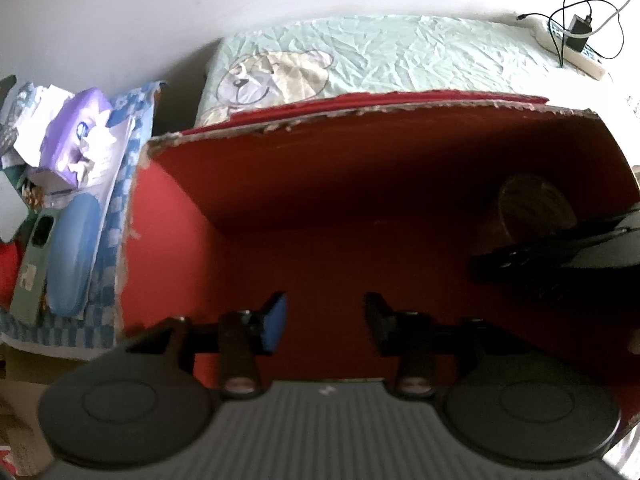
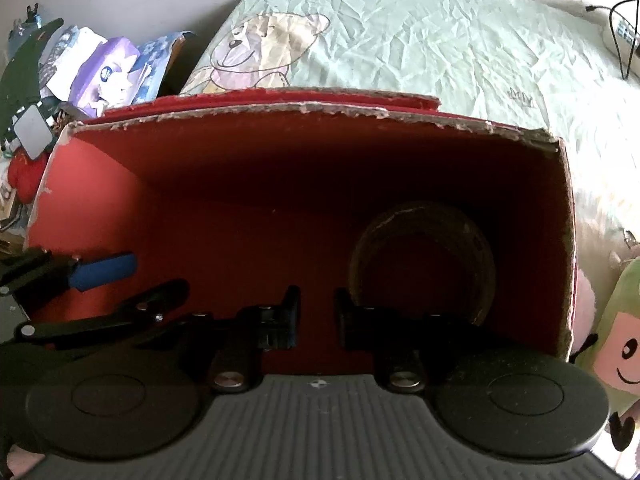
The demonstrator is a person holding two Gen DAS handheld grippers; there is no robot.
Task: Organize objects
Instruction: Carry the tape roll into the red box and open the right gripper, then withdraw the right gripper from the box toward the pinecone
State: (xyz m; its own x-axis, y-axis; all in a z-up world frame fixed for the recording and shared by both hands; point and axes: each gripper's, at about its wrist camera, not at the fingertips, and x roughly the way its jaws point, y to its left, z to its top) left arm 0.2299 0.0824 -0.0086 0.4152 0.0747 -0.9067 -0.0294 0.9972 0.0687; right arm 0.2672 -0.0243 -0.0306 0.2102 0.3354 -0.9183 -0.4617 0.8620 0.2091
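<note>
Both grippers, left gripper (image 1: 325,320) and right gripper (image 2: 317,312), hover inside the red box (image 2: 224,216), fingers narrowly parted, empty; lift clear of the tape roll (image 2: 422,260) first.

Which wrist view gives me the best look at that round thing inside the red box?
The right wrist view: the round object shows its whole ring-shaped outline inside the red box. In the left wrist view it sits at the far right, partly hidden behind the right gripper.

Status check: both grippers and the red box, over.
Both hand-held grippers, left and right, open, empty, inside red box. Tape roll in right corner. Nothing blocking.
</note>
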